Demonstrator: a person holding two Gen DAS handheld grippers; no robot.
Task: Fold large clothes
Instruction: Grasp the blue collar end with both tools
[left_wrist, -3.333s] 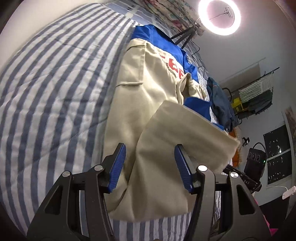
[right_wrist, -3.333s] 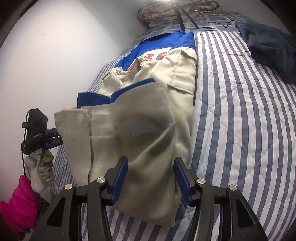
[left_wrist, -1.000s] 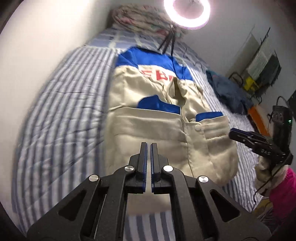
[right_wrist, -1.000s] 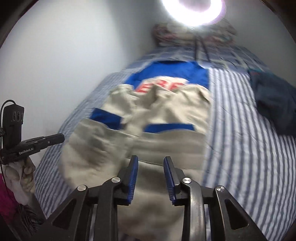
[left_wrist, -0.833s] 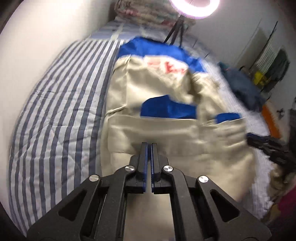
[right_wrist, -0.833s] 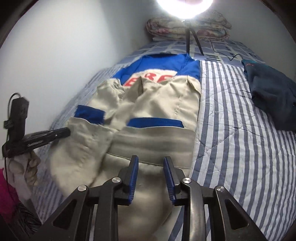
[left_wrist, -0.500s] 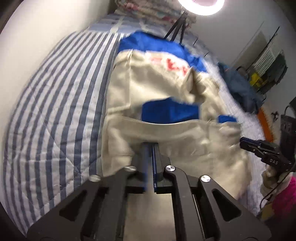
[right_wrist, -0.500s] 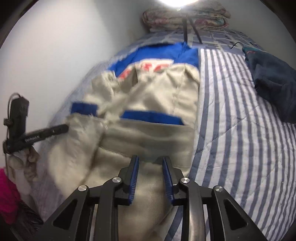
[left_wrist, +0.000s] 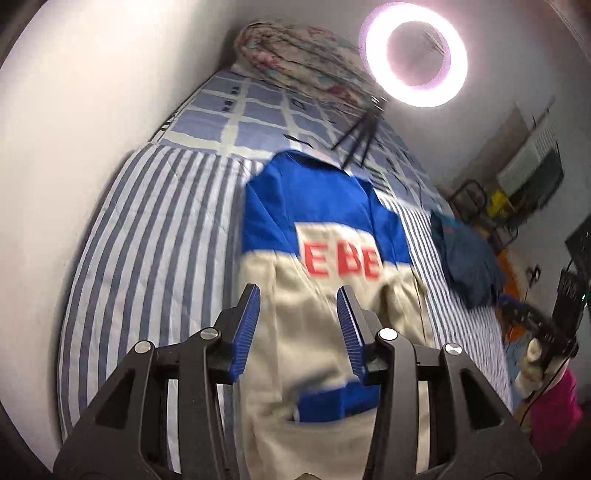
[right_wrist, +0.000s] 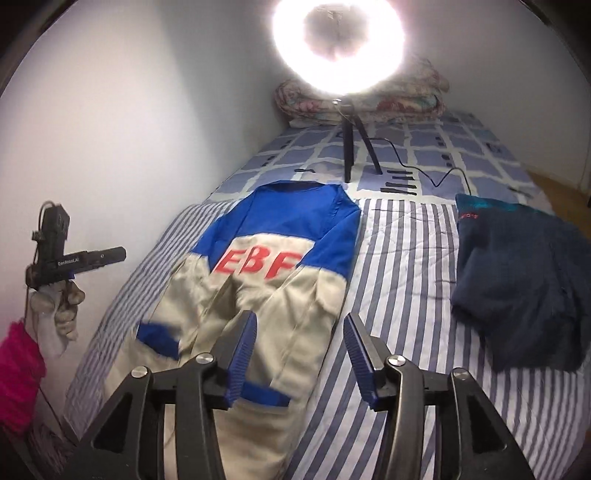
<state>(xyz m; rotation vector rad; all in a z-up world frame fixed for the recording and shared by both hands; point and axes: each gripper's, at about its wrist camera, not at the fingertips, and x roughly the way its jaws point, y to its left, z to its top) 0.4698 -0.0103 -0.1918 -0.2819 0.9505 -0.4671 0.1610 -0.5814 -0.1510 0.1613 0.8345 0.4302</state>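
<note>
Jacket (left_wrist: 325, 332): near hem cut off by the bottom edge in both views, partly behind the claw arms. Red lettering smeared by motion blur; last letter unreadable. Below the lettering, the cream folds blur together. Ring light (right_wrist: 336, 40) glare washes out the bedding (right_wrist: 399, 99) behind it.

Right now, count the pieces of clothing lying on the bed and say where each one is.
2. A beige and blue jacket lies lengthwise near the wall side; a dark blue garment is bunched on the striped bedspread at the opposite side. More may be hidden outside the frame.
</note>
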